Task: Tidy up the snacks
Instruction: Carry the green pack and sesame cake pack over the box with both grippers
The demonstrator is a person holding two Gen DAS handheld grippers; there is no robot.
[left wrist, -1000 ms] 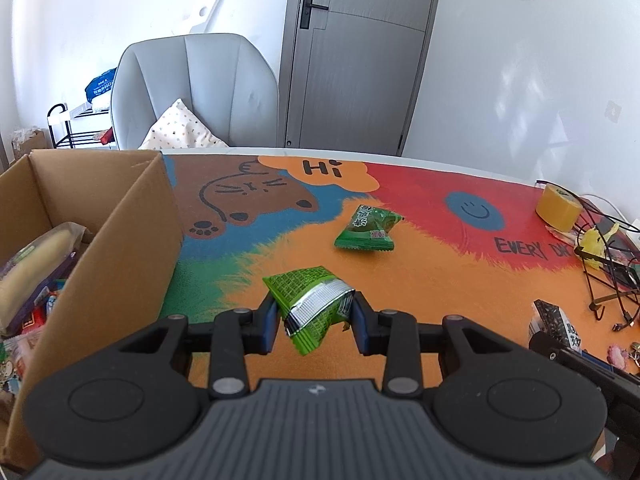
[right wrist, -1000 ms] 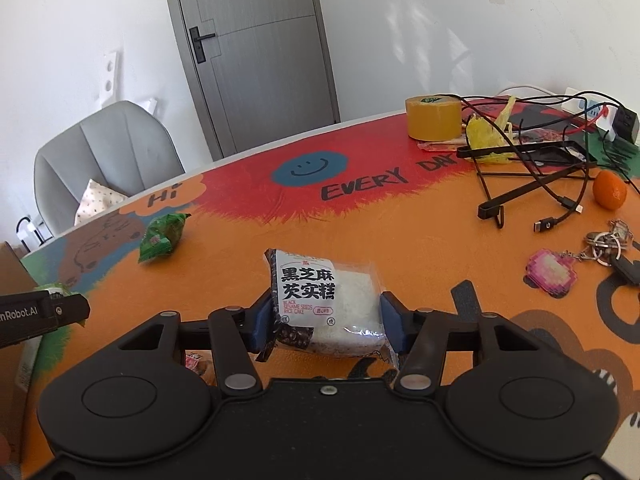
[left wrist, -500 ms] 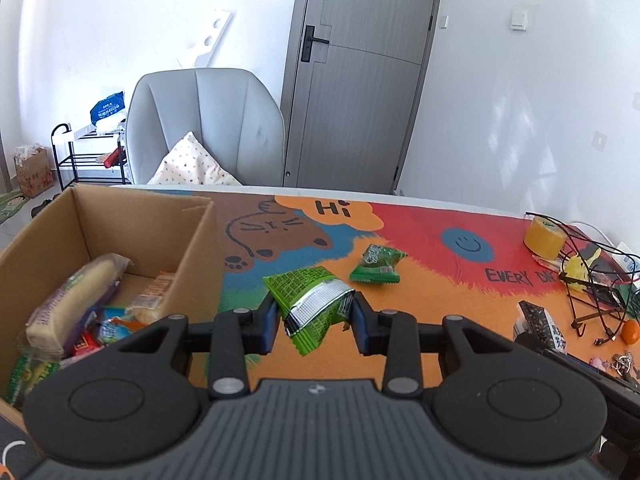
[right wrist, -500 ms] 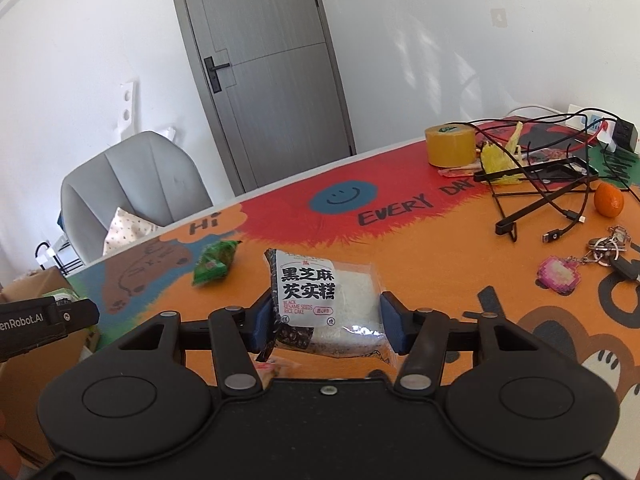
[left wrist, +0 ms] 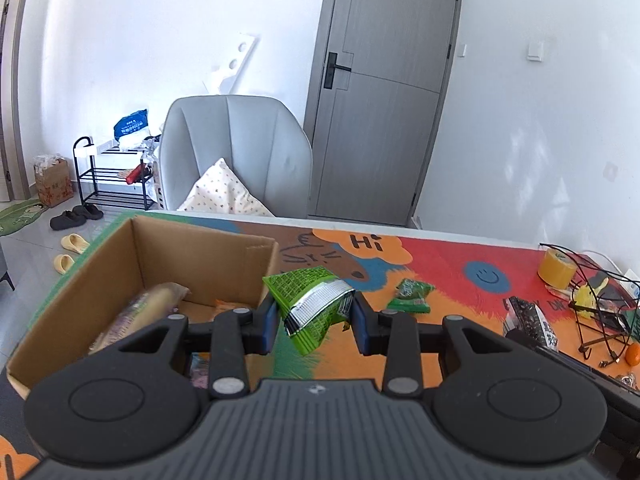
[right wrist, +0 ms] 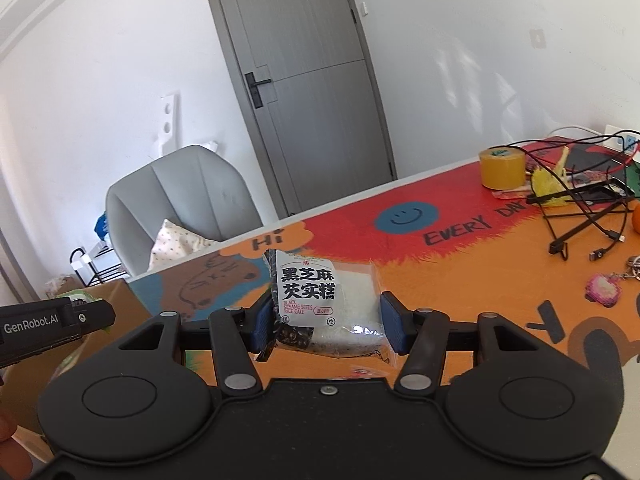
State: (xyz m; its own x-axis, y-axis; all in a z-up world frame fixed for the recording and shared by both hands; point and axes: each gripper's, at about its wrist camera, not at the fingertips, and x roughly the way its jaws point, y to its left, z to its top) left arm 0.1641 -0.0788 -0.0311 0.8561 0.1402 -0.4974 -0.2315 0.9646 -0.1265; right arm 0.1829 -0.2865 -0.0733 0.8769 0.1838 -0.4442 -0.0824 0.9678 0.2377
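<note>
Left gripper (left wrist: 314,318): clamped on green packet (left wrist: 310,304)
Right gripper (right wrist: 326,322): clamped on rice cake (right wrist: 320,304)
Box (left wrist: 200,248): contents half hidden behind gripper

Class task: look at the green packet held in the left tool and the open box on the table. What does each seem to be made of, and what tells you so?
Green packet: probably thin plastic-foil film, glossy; its crinkled end shows a silvery inner side.
Box: corrugated cardboard, matte brown, with raw cut edges and folded flaps.
</note>
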